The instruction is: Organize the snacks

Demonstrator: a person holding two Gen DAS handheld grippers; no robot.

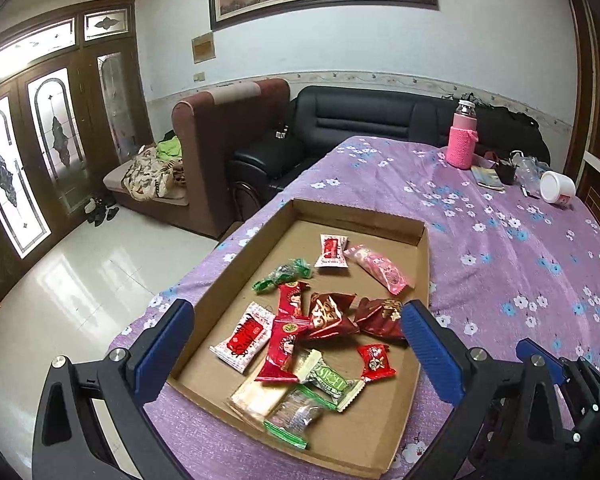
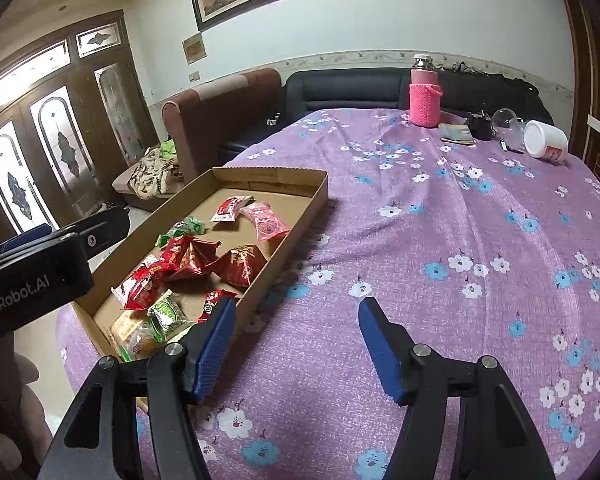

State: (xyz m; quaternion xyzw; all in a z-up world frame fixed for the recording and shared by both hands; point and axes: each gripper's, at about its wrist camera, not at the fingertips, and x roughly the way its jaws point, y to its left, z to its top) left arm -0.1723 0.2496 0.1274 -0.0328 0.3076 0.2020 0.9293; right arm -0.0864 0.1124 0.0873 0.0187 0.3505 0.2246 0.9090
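All snacks (image 1: 300, 332) seem already in the cardboard tray (image 1: 422, 280) at lower centre; both the left hand-held gripper (image 1: 298, 344) and right hand-held gripper (image 2: 298, 344) are open and empty.

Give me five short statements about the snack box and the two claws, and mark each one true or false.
1. The snacks lie inside the cardboard box. True.
2. The left claw grips a red packet. False: it is open and holds nothing.
3. The pink snack packet lies toward the box's far end. True.
4. The right claw is shut. False: it is open, over the purple floral cloth.
5. The bottle in the pink knitted sleeve stands inside the box. False: it stands on the cloth, at the table's far end.
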